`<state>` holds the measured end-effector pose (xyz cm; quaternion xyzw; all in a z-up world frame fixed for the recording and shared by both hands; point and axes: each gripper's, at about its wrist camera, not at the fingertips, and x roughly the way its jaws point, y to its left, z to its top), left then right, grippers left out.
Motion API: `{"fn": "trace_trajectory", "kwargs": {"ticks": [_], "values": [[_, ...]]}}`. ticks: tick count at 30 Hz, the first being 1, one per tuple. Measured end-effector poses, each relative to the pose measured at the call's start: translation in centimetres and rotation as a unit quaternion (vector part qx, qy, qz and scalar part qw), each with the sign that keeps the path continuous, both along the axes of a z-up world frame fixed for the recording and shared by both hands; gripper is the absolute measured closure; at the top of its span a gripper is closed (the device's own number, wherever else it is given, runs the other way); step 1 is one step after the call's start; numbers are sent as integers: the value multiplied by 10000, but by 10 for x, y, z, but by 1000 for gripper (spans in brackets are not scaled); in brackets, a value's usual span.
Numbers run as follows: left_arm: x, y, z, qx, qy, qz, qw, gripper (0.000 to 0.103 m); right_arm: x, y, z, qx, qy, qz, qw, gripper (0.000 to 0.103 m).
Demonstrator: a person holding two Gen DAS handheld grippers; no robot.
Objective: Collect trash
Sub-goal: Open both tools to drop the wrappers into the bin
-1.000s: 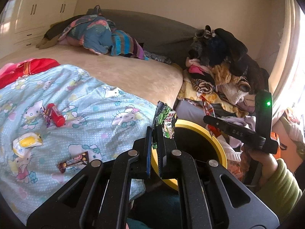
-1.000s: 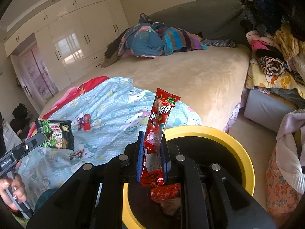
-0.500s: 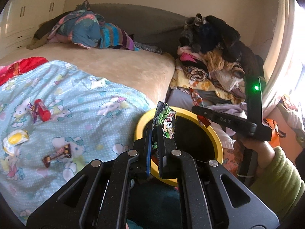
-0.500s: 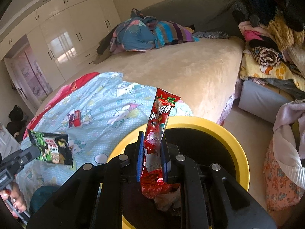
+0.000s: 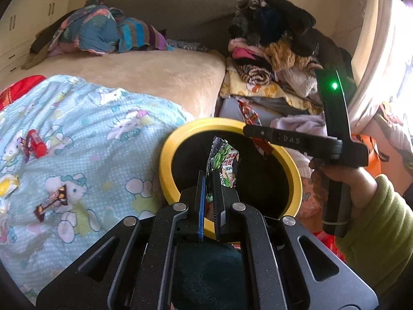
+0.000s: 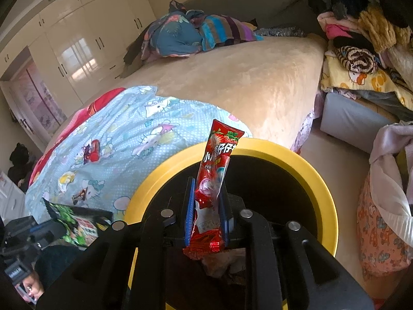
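My left gripper [image 5: 209, 180] is shut on a green snack wrapper [image 5: 224, 164] and holds it over the near rim of the yellow-rimmed black bin [image 5: 167, 160]. My right gripper [image 6: 206, 190] is shut on a red strawberry wrapper [image 6: 215, 170], held upright over the open bin [image 6: 320, 180]; it also shows in the left wrist view [image 5: 260, 131]. Crumpled trash [image 6: 222, 261] lies inside the bin. On the blue cartoon blanket [image 5: 85, 134] lie a red wrapper [image 5: 34, 146], a yellow wrapper [image 5: 6, 186] and a brown candy bar wrapper [image 5: 50, 202].
The bin stands on the floor beside the beige bed [image 6: 245, 77]. A heap of clothes [image 5: 278, 49] sits on a grey box [image 6: 353, 121] to the right. Bundled bedding [image 6: 185, 33] lies at the bed's far end. White wardrobes [image 6: 72, 49] line the left wall.
Both grippers have moved closer over the bin with their wrappers still held. The left gripper swung right, from over the blanket's edge to the bin's rim.
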<state>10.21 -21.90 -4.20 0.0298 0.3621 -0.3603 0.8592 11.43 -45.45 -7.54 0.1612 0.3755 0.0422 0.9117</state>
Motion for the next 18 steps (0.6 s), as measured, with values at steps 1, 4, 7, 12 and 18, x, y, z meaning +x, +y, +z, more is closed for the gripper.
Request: {"fn": "trace_trajectory", "kwargs": {"ticks": [1, 4, 7, 12, 18], "values": [[0, -3, -3, 37, 29, -24, 10000, 100, 0, -1, -2, 8, 25, 14, 10000, 85], [2, -11, -10, 113, 116, -88, 9998, 100, 1, -2, -6, 21, 99, 50, 9999, 85], [4, -18, -16, 181, 182, -124, 9996, 100, 3, -3, -10, 41, 171, 60, 9998, 85], [12, -28, -23, 262, 250, -124, 9993, 100, 3, -7, -15, 118, 279, 24, 9995, 81], [19, -28, -27, 221, 225, 48, 9995, 53, 3, -10, -17, 130, 326, -16, 9994, 62]]}}
